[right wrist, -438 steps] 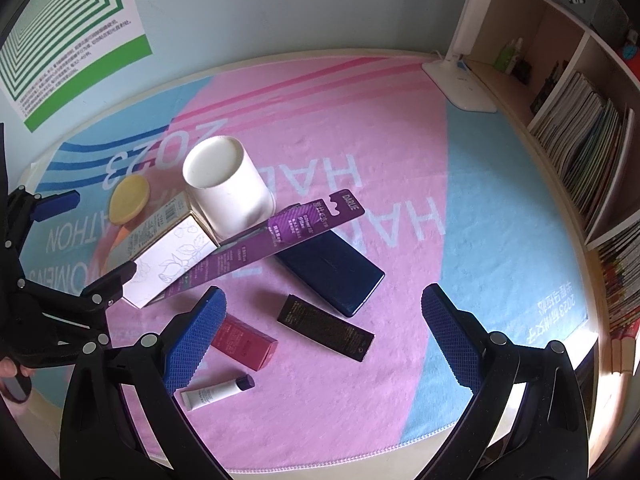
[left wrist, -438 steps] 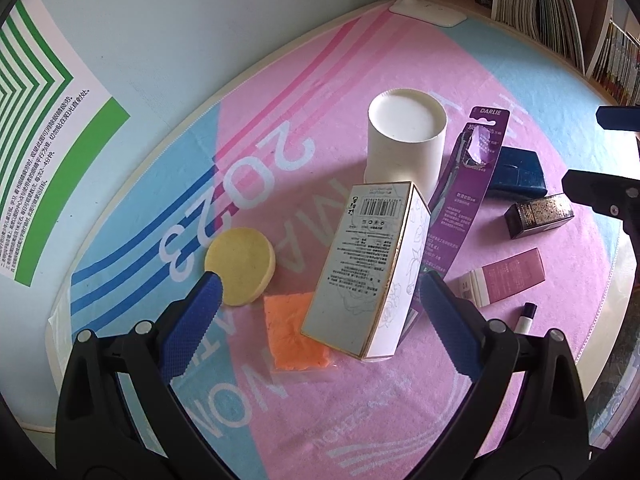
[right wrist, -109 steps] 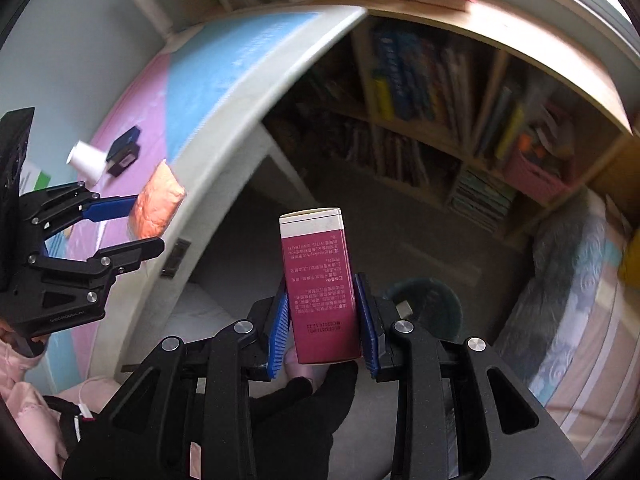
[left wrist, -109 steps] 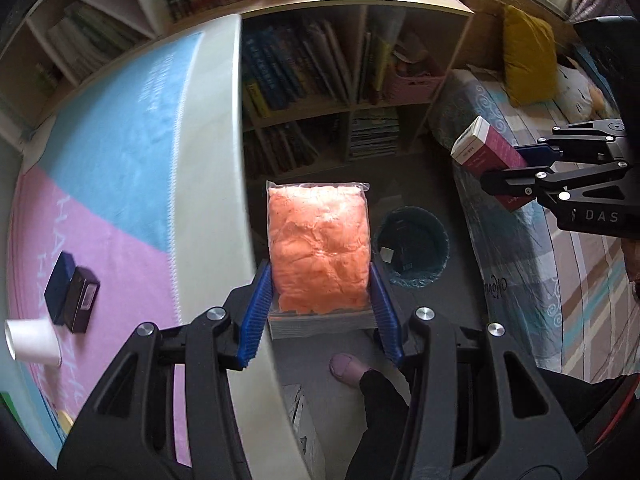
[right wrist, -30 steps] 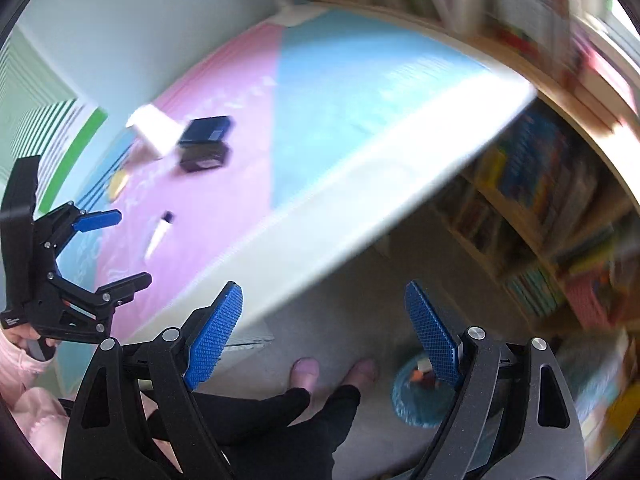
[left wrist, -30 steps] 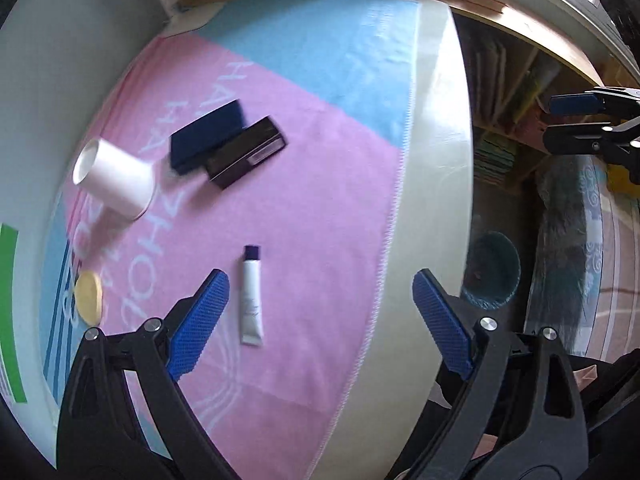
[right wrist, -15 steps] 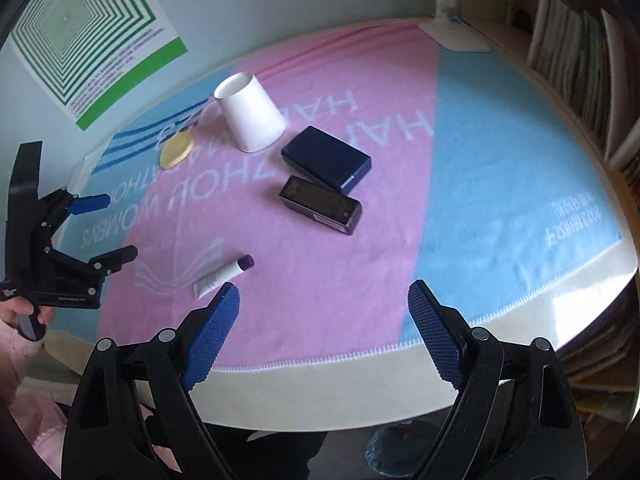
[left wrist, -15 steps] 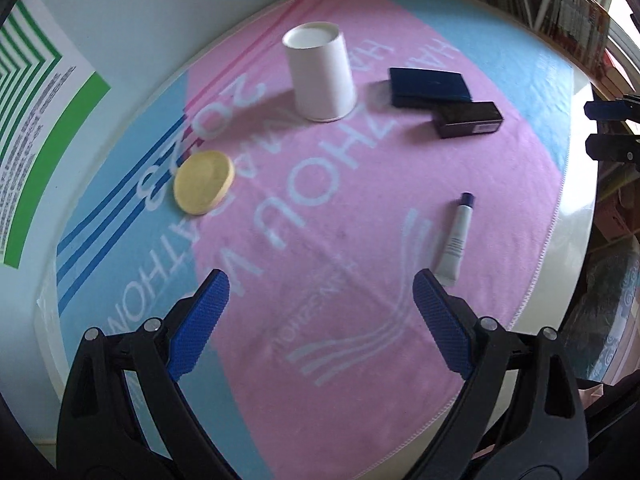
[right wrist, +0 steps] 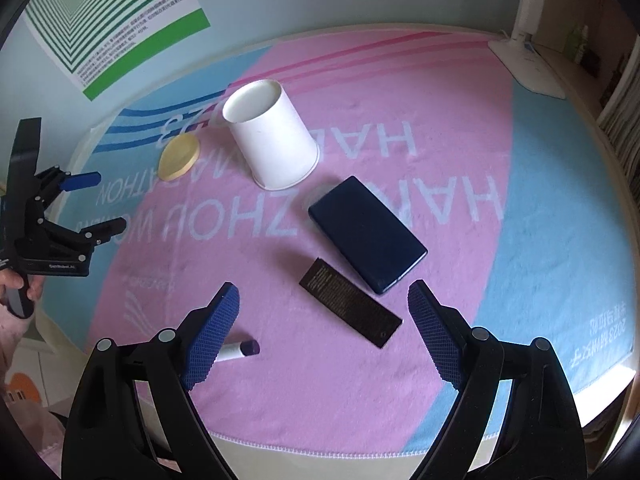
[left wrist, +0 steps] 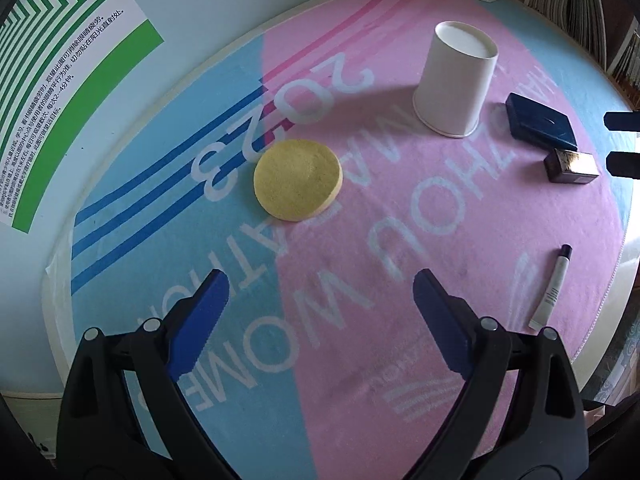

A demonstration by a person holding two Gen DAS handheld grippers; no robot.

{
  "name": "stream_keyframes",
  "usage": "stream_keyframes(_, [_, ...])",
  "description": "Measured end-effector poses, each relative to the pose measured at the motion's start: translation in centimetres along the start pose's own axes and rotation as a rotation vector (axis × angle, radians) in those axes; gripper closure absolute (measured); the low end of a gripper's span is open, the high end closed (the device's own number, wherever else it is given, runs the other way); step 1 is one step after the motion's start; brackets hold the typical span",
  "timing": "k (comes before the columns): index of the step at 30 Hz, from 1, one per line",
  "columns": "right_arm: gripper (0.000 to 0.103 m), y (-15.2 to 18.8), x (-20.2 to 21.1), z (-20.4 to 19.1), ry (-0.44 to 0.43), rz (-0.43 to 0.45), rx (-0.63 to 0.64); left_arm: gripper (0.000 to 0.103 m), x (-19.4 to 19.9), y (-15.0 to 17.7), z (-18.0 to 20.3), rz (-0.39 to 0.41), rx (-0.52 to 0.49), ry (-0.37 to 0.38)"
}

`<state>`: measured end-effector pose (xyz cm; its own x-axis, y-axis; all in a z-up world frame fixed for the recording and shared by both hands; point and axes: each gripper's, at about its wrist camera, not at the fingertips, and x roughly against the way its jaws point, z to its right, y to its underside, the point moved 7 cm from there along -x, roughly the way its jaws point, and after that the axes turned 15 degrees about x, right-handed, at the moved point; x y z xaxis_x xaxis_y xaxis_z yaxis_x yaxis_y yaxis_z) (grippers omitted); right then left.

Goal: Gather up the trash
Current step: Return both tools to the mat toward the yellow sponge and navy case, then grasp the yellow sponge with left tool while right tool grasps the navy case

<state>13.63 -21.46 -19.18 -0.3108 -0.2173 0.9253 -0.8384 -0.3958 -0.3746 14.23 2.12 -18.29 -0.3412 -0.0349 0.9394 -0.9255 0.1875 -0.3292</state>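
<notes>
Left wrist view: left gripper point(left wrist: 320, 292) spread wide, holding nothing; yellow round pad point(left wrist: 298, 179) lies ahead on towel point(left wrist: 360, 248), apart from fingers.

Right wrist view: right gripper point(right wrist: 322, 310) spread wide, holding nothing; black box point(right wrist: 350, 302) between fingers; small tube point(right wrist: 238, 350) beside left finger.

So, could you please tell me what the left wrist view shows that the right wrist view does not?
Only the left wrist view shows the whole tube unobstructed, and its own open left gripper up close. Only the right wrist view shows the open right gripper up close and the whole lamp base. Both show the cup, yellow disc, blue box and dark box.
</notes>
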Motion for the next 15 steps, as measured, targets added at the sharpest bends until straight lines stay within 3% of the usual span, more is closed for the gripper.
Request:
stream_keyframes(7, [0.017,-2.6,-3.5,1.8,-0.007,-0.043,0.039,0.011,-3.0,-2.1,-0.7,-0.050,0.035,0.009])
stream_keyframes(15, [0.017,-2.9,-6.5,2.6,-0.007,-0.115,0.070,0.010,-6.2,-4.5,-1.6,-0.088,0.052,0.017])
